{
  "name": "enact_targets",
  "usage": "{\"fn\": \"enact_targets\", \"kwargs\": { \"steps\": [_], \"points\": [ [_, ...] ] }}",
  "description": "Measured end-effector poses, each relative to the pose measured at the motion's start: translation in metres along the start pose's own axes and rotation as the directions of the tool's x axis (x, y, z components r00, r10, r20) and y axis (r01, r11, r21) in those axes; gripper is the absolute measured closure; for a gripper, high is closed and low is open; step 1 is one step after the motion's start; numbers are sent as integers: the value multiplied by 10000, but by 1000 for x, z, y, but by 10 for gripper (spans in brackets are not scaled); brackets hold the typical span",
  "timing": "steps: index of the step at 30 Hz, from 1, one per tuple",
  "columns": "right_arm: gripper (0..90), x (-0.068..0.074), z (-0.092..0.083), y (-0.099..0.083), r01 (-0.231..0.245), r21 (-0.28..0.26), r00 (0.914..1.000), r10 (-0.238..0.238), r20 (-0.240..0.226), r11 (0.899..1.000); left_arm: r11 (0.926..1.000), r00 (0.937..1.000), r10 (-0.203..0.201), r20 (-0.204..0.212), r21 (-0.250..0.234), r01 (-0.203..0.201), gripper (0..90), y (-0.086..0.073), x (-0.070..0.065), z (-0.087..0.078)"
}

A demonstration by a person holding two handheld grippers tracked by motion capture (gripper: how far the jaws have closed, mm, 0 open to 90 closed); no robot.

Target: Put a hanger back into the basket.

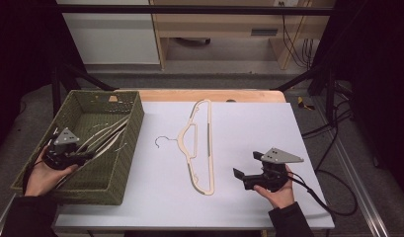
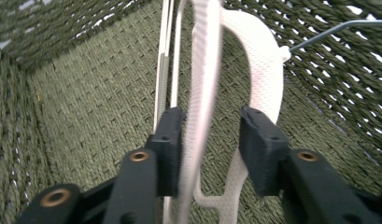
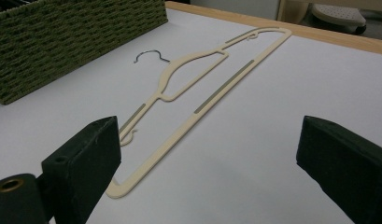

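1. Fingers of the left gripper (image 2: 211, 154) stand apart around a white hanger (image 2: 205, 84) inside the green woven basket (image 1: 121, 148), the pads not pressing it; fingers of the right gripper (image 3: 207, 163) are wide open and empty above the worktop (image 1: 249, 128).
2. A cream hanger (image 1: 198, 143) lies flat mid-worktop, its wire hook (image 1: 162, 140) toward the basket.
3. Handling, as judged: hangers light, thin, fairly stiff, somewhat slick; they may tangle with neighbours in the basket. Best hold: the straight bar or the neck below the hook.
4. No brand, label or legible writing.
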State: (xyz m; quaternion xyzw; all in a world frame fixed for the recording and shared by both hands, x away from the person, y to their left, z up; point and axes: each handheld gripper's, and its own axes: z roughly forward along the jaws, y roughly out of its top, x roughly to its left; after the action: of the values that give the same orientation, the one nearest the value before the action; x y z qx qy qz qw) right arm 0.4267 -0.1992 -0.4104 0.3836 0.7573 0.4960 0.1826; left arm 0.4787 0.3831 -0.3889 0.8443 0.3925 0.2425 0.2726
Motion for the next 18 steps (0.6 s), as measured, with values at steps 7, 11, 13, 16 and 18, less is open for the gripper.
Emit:
{"fn": "enact_targets", "kwargs": {
  "steps": [7, 11, 13, 16, 18],
  "points": [
    [72, 1, 1, 1, 94, -11, 9999, -94, -59, 10000, 9958, 9996, -270, -57, -880, 264, 394, 3, 2, -14],
    [73, 3, 1, 3, 100, -70, 9999, -101, -112, 9999, 9834, 9965, -812, -217, -1643, 765, 356, 5, 2, -26],
    [72, 4, 1, 4, 164, -100, 9997, -166, -152, 9998, 9696, 9937, -1107, -184, -2213, 1039, 334, 6, 0, -33],
    [68, 7, 3, 6, 123, -159, 9996, -127, -262, 9998, 9410, 9899, -1414, 62, -3098, 1364, 280, 8, -9, -42],
    [65, 9, 6, 8, 137, -165, 9995, -142, -273, 9998, 9256, 9909, -1339, 119, -3557, 1293, 242, 11, -19, -48]
  ]
}}
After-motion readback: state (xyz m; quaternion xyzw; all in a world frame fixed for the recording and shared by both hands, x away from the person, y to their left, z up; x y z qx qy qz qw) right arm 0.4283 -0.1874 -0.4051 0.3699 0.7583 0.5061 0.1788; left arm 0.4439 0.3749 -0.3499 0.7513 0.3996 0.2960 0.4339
